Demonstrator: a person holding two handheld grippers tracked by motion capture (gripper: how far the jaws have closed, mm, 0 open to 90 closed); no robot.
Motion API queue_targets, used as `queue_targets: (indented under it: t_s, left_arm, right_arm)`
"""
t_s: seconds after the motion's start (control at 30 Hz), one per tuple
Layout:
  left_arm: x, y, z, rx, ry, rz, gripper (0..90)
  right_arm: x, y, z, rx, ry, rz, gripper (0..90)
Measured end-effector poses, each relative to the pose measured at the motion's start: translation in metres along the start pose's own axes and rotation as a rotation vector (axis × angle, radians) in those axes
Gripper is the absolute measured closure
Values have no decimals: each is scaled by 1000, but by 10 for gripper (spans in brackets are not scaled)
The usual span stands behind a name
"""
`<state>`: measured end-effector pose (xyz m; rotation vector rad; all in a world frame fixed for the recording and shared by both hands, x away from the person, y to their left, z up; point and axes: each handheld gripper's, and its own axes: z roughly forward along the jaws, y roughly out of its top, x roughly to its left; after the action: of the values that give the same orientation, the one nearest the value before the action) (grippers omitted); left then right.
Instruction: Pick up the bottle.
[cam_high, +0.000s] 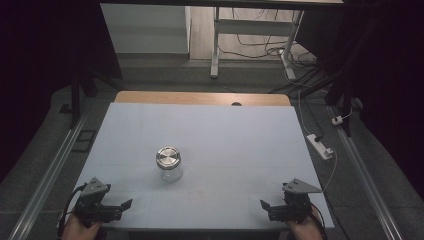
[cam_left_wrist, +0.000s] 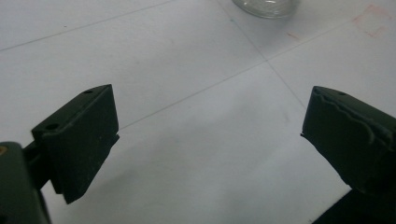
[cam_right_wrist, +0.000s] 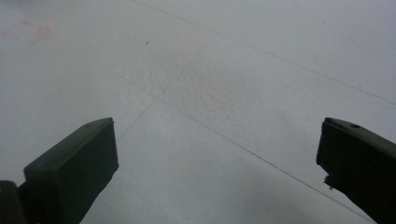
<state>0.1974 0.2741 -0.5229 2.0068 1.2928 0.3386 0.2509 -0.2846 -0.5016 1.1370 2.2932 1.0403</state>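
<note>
A clear glass jar (cam_high: 169, 165) with a silver metal lid stands upright on the white table (cam_high: 215, 130), left of its middle. The jar's base (cam_left_wrist: 267, 6) peeks in at the top edge of the left gripper view. My left gripper (cam_high: 126, 204) rests near the front left corner, open, its jaws wide apart over bare table (cam_left_wrist: 208, 126). My right gripper (cam_high: 264, 205) sits near the front right corner, also open with nothing between its jaws (cam_right_wrist: 217, 154). Both point inward toward the table's middle, well short of the jar.
A wooden strip (cam_high: 200, 97) borders the table's far edge. A white power strip (cam_high: 320, 146) and cables lie on the floor at the right. A desk frame (cam_high: 250, 45) stands beyond. Metal rails (cam_high: 50, 170) run along both sides.
</note>
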Motion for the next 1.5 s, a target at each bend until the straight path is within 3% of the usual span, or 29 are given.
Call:
queue_targets:
  t_s: [0.1,0.13,0.2,0.27,0.93,1.07,1.27,1.37,1.5]
  left_arm:
    - [1,0,0,1,-14,-3,51]
    - [2,0,0,2,-22,-5,51]
    - [4,0,0,-1,-62,-4,47]
    - [4,0,0,-3,-75,-4,37]
    - [5,2,2,28,-101,-2,12]
    - [6,3,1,14,-136,-4,4]
    - [3,8,2,-13,-181,28,5]
    - [5,9,3,-48,-222,33,9]
    - [6,11,4,-58,-231,32,8]
  right_arm:
    - [-3,0,-2,-15,3,38,0]
    - [-6,-1,-3,-31,23,85,0]
    - [-7,-1,-3,-46,49,122,0]
    - [-7,-1,-3,-55,67,142,0]
    - [-5,1,1,-21,104,95,0]
    - [-5,1,1,-18,106,97,0]
    - [-5,1,2,-14,109,91,0]
    - [-5,1,2,-13,110,92,0]
    - [-5,1,2,-11,114,91,0]
